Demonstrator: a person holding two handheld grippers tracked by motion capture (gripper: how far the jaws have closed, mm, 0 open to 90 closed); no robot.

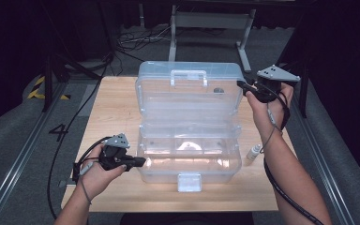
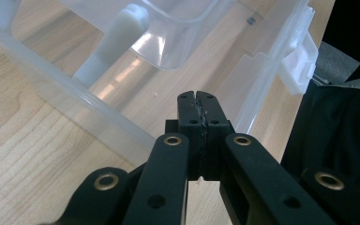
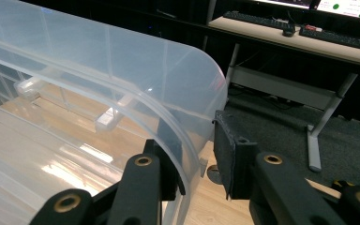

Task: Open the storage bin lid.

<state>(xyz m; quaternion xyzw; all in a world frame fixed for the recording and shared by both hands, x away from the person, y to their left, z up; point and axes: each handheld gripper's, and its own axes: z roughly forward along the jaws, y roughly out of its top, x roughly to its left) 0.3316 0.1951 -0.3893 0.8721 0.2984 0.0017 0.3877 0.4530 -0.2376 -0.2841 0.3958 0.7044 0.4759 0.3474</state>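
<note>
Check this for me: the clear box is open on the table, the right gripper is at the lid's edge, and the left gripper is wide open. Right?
Not quite. The left gripper is shut, its jaws pressed together, as the left gripper view shows. The rest holds: the box is open, and the right gripper stands open around the lid edge.

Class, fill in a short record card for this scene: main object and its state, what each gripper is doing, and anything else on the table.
Main object: clear plastic toolbox, lid raised open
Surface: wooden table
Left gripper: jaws shut on nothing, tips at the box's left front wall
Right gripper: jaws open, straddling the right edge of the lid
Other item: small white bottle lying right of the box
</note>
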